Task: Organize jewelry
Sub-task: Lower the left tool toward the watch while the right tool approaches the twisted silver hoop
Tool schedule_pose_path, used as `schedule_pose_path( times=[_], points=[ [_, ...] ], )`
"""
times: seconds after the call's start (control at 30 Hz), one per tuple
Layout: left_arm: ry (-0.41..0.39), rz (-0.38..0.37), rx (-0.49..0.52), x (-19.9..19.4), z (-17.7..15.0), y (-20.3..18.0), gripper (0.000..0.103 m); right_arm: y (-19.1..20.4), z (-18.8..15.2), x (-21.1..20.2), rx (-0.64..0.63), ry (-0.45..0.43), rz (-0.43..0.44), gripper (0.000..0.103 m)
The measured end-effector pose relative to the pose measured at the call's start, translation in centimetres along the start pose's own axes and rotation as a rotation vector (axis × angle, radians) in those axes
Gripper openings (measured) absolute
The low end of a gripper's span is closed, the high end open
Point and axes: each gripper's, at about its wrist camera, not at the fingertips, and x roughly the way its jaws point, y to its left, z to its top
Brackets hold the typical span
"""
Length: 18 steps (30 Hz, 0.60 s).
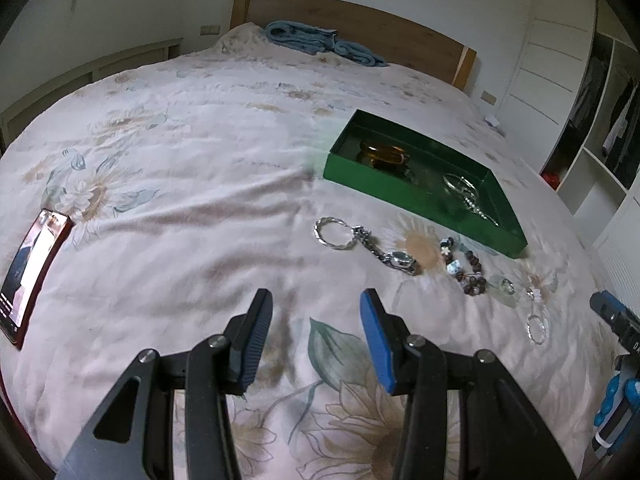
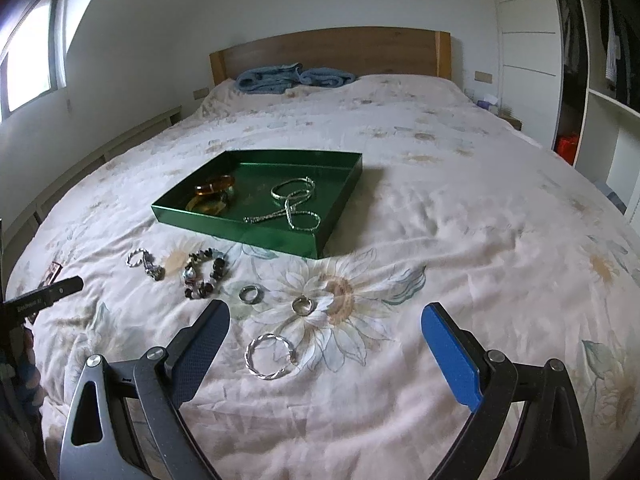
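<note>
On the flowered bedspread [image 1: 180, 160], in the left wrist view, the left gripper [image 1: 316, 340] is hanging over bare cloth with its jaws standing apart and nothing lying between them. A green tray [image 1: 404, 194] is sitting ahead and to the right, towards the bed's right edge, with amber bangles [image 1: 384, 154] lying in its far end and a silver chain [image 1: 468, 194] lying in its near end. Just beside the tray's near wall, a twisted silver hoop [image 1: 334, 232] is lying next to a small watch [image 1: 402, 261], and a beaded bracelet [image 1: 466, 266] is resting further right. Two small rings are showing near the right edge, too blurred to describe, and another silver hoop [image 1: 536, 328] is lying nearest the bed's foot. A phone [image 1: 32, 276] is lying near the bed's left edge, well apart from the jewelry. A blue blanket [image 1: 320, 42] is bunched against the headboard [image 1: 360, 24].

In the right wrist view, the right gripper [image 2: 324, 334] is hovering with its jaws spread wide, gripping nothing. A twisted silver hoop [image 2: 270, 356] is lying on the bedspread [image 2: 460, 220] between the two fingers without touching them. Two rings [image 2: 251, 294] [image 2: 302, 305] are resting just beyond it. The beaded bracelet [image 2: 204, 274] and the watch with its hoop [image 2: 146, 264] are lying to the left, all short of the tray [image 2: 240, 222], which is holding the bangles [image 2: 214, 196] and the chain [image 2: 290, 204].
</note>
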Motion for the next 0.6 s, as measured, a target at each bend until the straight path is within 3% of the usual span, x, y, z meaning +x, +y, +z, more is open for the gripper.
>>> schedule_pose_path(
  times=[0.2, 0.6],
  points=[
    [0.009, -0.048, -0.02, 0.9, -0.1, 0.8, 0.044, 0.3, -0.5, 0.8, -0.033, 0.03, 0.039, 0.083],
    [0.112, -0.214, 0.053, 4.5, 0.4, -3.3, 0.044, 1.8, -1.6, 2.8, -0.104, 0.094, 0.122, 0.079]
  ],
)
